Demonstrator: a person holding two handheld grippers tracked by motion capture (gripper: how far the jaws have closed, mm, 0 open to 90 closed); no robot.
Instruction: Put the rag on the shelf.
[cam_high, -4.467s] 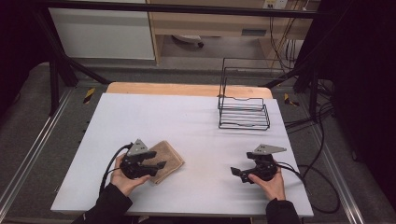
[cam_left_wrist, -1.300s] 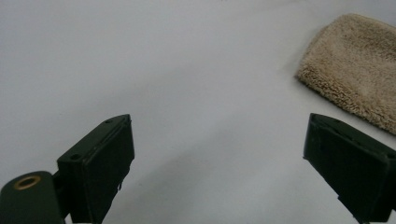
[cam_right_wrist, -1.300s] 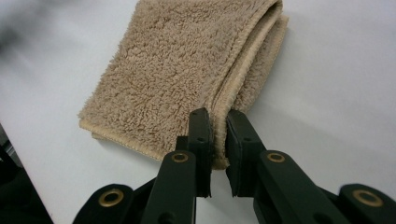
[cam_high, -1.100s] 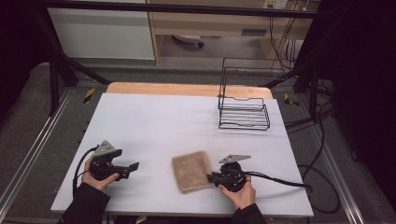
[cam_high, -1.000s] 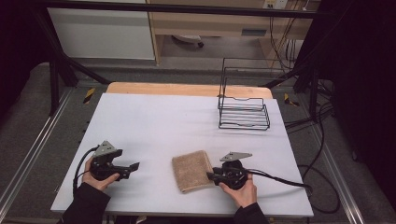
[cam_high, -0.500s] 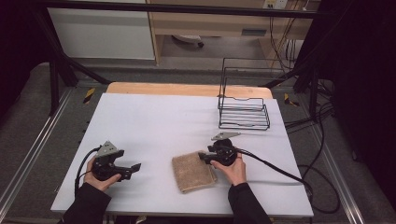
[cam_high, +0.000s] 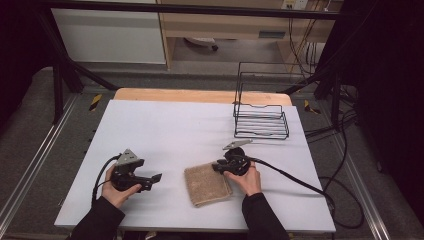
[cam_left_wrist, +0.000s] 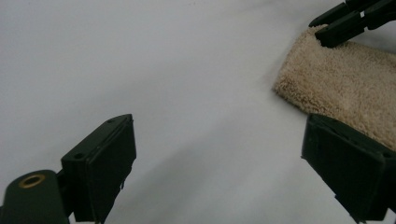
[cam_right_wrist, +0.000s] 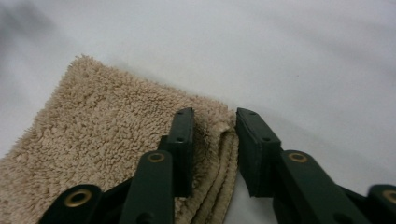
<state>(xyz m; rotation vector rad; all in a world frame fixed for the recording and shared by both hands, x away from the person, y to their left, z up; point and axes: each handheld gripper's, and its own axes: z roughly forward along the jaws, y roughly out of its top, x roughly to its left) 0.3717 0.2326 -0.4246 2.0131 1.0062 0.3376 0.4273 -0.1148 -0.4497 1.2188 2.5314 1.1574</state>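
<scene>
A folded beige towel (cam_high: 207, 184) lies flat near the front of the white table (cam_high: 165, 125). My right gripper (cam_high: 216, 166) is at the towel's far right corner. In the right gripper view its jaws (cam_right_wrist: 214, 116) have just been closing and pinch the layered edge of the towel (cam_right_wrist: 107, 135) between them. My left gripper (cam_high: 157, 177) rests on the table to the left of the towel and points toward it, open and holding nothing. In the left gripper view its jaws (cam_left_wrist: 217, 135) stand wide apart, with the towel (cam_left_wrist: 345, 88) and the right gripper (cam_left_wrist: 345, 21) farther off.
A black wire rack (cam_high: 261, 120) stands at the back right of the table. The right gripper's cable (cam_high: 295, 177) trails off over the table's right side. A wooden strip runs along the table's far edge.
My right gripper has moved from the towel's near right side up to its far right corner, and its jaws have narrowed onto the edge. The left gripper drifted slightly right.
</scene>
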